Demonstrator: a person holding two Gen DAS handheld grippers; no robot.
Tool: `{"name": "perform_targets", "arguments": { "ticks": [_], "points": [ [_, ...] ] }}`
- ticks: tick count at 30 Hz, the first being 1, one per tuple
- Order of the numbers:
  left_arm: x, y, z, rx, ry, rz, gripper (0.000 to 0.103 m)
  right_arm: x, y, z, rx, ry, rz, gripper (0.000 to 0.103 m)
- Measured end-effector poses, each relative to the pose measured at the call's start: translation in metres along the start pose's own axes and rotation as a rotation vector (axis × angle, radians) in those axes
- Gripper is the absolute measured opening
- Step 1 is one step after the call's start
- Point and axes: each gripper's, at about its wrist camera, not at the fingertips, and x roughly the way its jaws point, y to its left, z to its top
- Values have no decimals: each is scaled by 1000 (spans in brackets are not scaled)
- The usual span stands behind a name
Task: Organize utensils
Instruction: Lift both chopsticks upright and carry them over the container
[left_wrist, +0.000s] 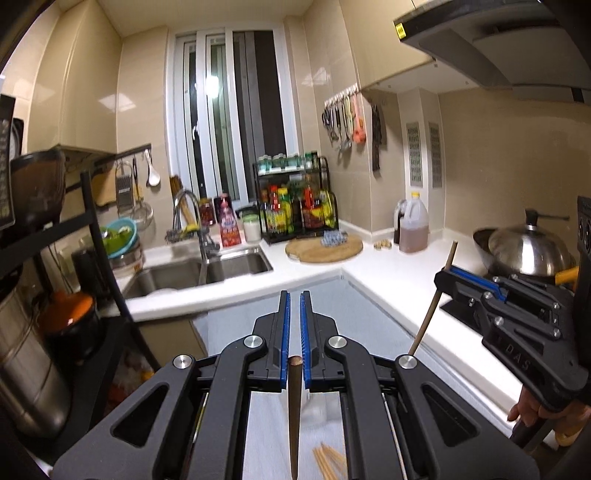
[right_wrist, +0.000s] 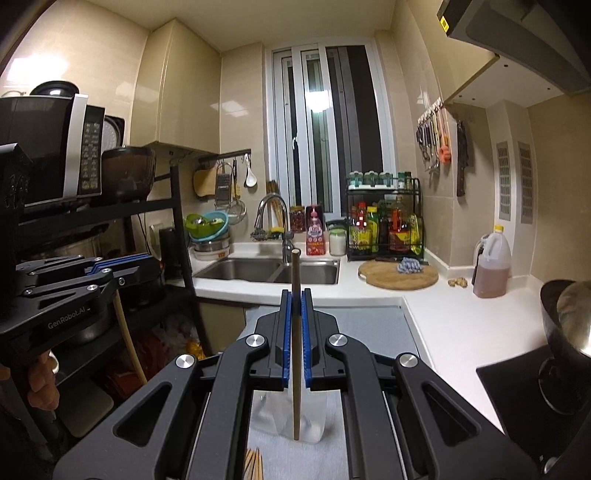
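Observation:
My left gripper (left_wrist: 294, 295) is shut on a dark brown chopstick (left_wrist: 294, 413), which hangs down between the blue pads with its top end near their base. My right gripper (right_wrist: 295, 293) is shut on a lighter brown chopstick (right_wrist: 296, 369) that stands upright, its top above the fingertips. In the left wrist view the right gripper (left_wrist: 443, 275) shows at the right with its chopstick (left_wrist: 430, 314) slanting. In the right wrist view the left gripper (right_wrist: 147, 260) shows at the left. Below lie a clear cup (right_wrist: 314, 424) and a bundle of pale chopsticks (right_wrist: 253, 465) on a grey mat (right_wrist: 369, 328).
A double sink (right_wrist: 258, 269) with a faucet (right_wrist: 273, 218) sits ahead. A round cutting board (right_wrist: 399, 277), an oil jug (right_wrist: 491, 266) and a condiment rack (right_wrist: 384, 221) stand on the white counter. A lidded wok (left_wrist: 528, 251) is at the right, and a black shelf with a microwave (right_wrist: 48, 147) at the left.

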Motion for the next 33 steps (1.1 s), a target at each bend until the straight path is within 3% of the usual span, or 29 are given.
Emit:
{"name": "perform_targets", "arguments": {
  "ticks": [8, 14, 18, 25, 32, 33],
  "points": [
    [41, -2, 40, 5, -60, -1, 5, 38, 0, 30, -35, -33, 6, 5],
    [76, -3, 47, -12, -81, 10, 5, 68, -7, 35, -31, -30, 16, 5],
    [94, 4, 38, -50, -81, 17, 5, 83, -11, 25, -26, -27, 18, 5],
    [132, 18, -5, -91, 19, 31, 5, 106, -22, -15, 8, 56, 16, 5],
    [137, 25, -30, -99, 80, 37, 6, 109, -22, -42, 15, 101, 12, 6],
    [137, 26, -32, -106, 91, 40, 15, 109, -22, -46, 14, 110, 7, 10]
  ]
}}
